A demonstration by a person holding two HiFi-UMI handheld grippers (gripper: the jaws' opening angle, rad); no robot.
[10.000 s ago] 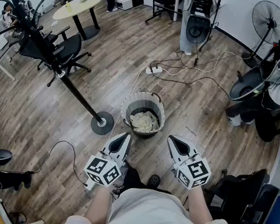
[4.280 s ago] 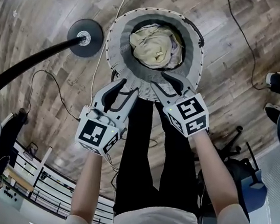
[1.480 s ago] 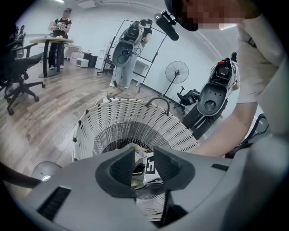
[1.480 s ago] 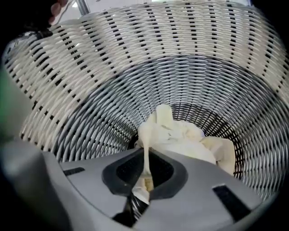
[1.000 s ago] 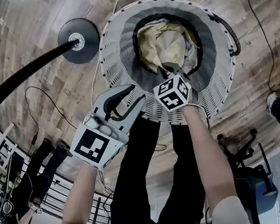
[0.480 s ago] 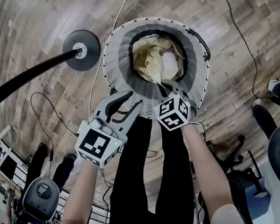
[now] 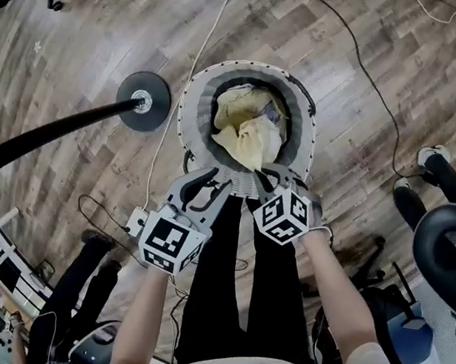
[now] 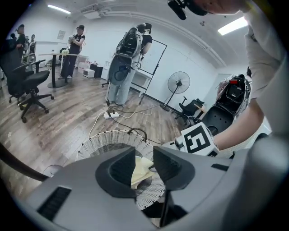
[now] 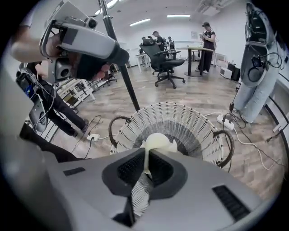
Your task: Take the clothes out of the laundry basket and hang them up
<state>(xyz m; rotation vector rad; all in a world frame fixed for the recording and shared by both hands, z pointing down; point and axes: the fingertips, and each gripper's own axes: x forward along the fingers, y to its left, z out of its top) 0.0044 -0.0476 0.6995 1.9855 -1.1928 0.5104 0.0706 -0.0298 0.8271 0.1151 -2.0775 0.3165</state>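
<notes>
A white wicker laundry basket (image 7: 189,121) stands on the wood floor with pale yellow clothes (image 7: 247,133) bunched inside. My right gripper (image 7: 260,174) hangs over the basket's near rim, shut on a fold of the yellow cloth (image 9: 158,141), which stretches up from the pile. In the right gripper view the cloth is pinched between the pads, with the basket (image 9: 168,110) below. My left gripper (image 7: 209,186) hovers beside it at the near-left rim, open with nothing between its fingers. In the left gripper view the lifted cloth (image 8: 141,168) shows beyond the gap of the left gripper (image 8: 144,166).
A black stand pole slants to its round base (image 7: 143,99) left of the basket. Cables (image 7: 369,75) run over the floor. An office chair (image 7: 451,249) is at the right. Farther off are a power strip (image 8: 110,115), a fan (image 8: 179,83) and standing people (image 8: 128,67).
Both grippers have risen, the right one more. The right gripper has drawn the yellow cloth up out of the pile. The basket now looks smaller and farther below.
</notes>
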